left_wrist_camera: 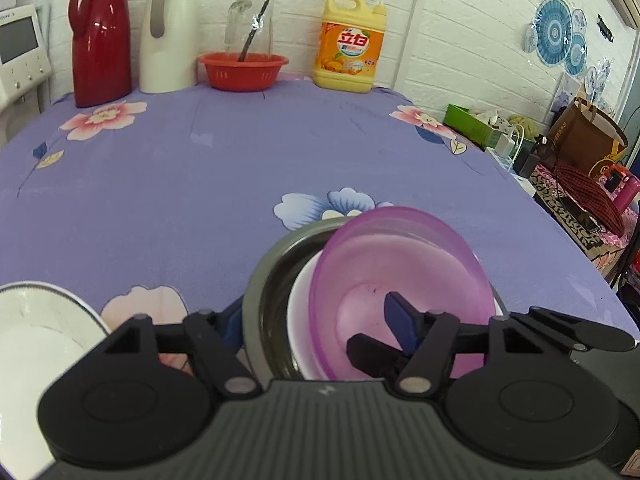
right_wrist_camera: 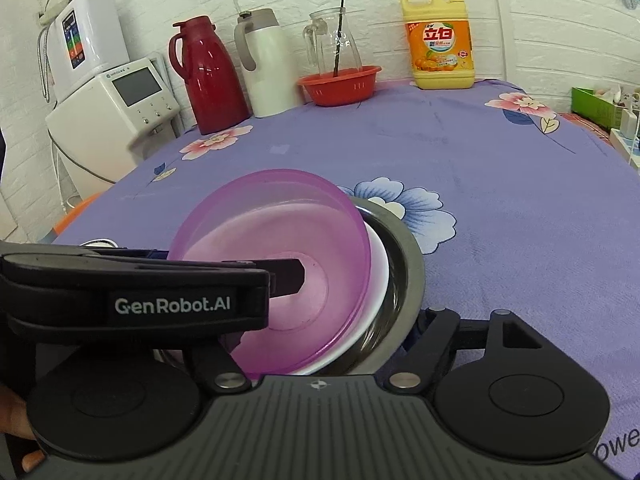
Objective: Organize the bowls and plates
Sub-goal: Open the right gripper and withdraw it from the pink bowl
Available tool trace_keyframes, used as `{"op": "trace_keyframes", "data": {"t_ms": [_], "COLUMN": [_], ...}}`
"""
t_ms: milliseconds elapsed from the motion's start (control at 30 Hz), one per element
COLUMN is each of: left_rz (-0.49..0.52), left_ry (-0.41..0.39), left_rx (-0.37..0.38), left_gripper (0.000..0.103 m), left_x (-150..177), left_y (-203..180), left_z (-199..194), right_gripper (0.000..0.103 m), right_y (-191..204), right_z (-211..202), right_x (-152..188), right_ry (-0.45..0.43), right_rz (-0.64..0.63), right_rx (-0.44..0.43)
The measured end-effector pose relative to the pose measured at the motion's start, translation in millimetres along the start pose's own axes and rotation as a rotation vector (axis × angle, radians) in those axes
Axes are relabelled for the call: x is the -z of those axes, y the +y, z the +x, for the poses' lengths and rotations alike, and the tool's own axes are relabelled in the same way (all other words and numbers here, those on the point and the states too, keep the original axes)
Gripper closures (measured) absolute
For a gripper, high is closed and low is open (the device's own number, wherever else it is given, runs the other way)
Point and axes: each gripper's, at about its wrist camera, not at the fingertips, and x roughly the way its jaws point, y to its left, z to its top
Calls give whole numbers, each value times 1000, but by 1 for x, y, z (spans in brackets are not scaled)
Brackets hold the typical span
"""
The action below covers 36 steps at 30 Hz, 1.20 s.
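Observation:
A translucent purple bowl (left_wrist_camera: 400, 280) (right_wrist_camera: 276, 264) rests tilted inside a white bowl (left_wrist_camera: 300, 328) (right_wrist_camera: 380, 260), which sits in a grey metal bowl (left_wrist_camera: 272, 264) (right_wrist_camera: 408, 264) on the purple floral tablecloth. My left gripper (left_wrist_camera: 316, 328) is wide open around the stack: one blue finger (left_wrist_camera: 400, 324) is inside the purple bowl, the other is outside the metal bowl's left wall. My right gripper (right_wrist_camera: 320, 344) is also wide open around the stack, its fingers mostly hidden. The left gripper's finger (right_wrist_camera: 280, 276) shows inside the purple bowl. A white plate (left_wrist_camera: 36, 332) lies at the left.
At the table's back stand a red jug (left_wrist_camera: 100, 36), a white jug (left_wrist_camera: 168, 32), a glass pitcher (left_wrist_camera: 250, 20) behind a red basket (left_wrist_camera: 242, 70), and a yellow detergent bottle (left_wrist_camera: 350, 44). White appliances (right_wrist_camera: 100, 92) stand left of the table; clutter (left_wrist_camera: 560, 160) lies beyond its right edge.

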Motion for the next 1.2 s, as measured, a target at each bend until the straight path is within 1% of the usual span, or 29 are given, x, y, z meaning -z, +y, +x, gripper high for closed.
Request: {"op": "trace_keyframes", "data": {"t_ms": [233,467,567,667,767,867,967,1100,1200], "left_rz": [2,-28,-24,-38,-69,-91,-128,-203,-240], "left_ry": [-54,-59,-79,-107,-135,-165,-186,-184,-183], "left_rx": [17,26,24,34,28,-25,-108,-211,-264], "left_gripper": [36,35,35,35,35,35,34,33,33], "left_x": [-8,-2,-2,0,4,11,22,37,45], "left_y": [-8,-7,-7,0,16,39,69,109,131], "left_z": [-25,-38,-46,-58,-75,-96,-116,-133,-141], "right_gripper": [0,0,0,0,0,0,0,0,0], "right_y": [9,16,21,30,49,73,103,140,161], "right_z": [-24,-34,-38,-43,-44,-40,-29,-10,0], "right_x": [-8,-4,-5,-8,-12,-13,-11,-6,-1], "right_ry": [-54,-59,-66,-77,-84,-87,-71,-20,24], "right_rz": [-17,-35,-42,-69,-116,-157,-204,-259,-284], "right_rx": [22,30,37,42,37,-14,-95,-203,-275]}}
